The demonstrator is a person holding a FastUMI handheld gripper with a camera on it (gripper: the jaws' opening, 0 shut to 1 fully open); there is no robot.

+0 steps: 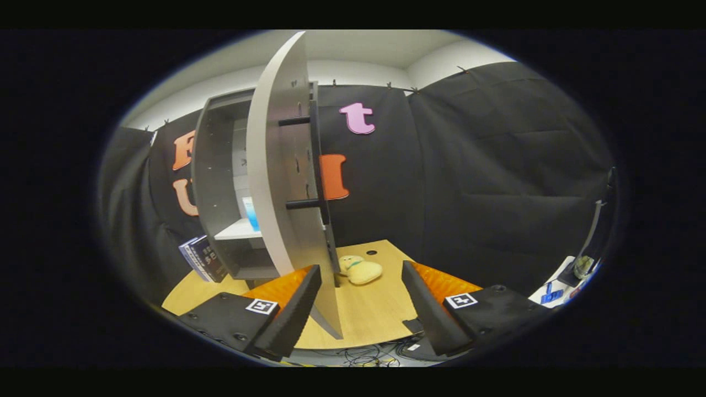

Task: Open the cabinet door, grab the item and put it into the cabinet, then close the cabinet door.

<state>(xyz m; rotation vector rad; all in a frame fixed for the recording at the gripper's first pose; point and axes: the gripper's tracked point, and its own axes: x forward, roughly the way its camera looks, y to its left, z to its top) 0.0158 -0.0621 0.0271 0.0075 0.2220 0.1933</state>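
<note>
The tall grey cabinet [220,182] with a pale inner shelf stands on the light wooden table [369,314], well ahead of the fingers and off to their left. Its grey, flat-panel cabinet door [276,165], fitted with a long black bar handle [319,165], stands swung out, edge-on toward the camera; its lower corner reaches down between the two fingers, close beside the left one. The opening step therefore appears complete.

The item, a small pale-yellow plush toy [359,270], lies on the table just beyond the fingertips, beside the door's lower edge and outside the cabinet. Judged from this layout, three steps remain: grasp the toy, place it inside the cabinet, and close the door.

A stack of dark-covered books [203,259] leans against the cabinet's left side.

The gripper [361,289] is spread wide and released. Nothing is held between its fingers. Whether the left finger touches the door edge cannot be determined; the right finger is clear of all objects.
</note>
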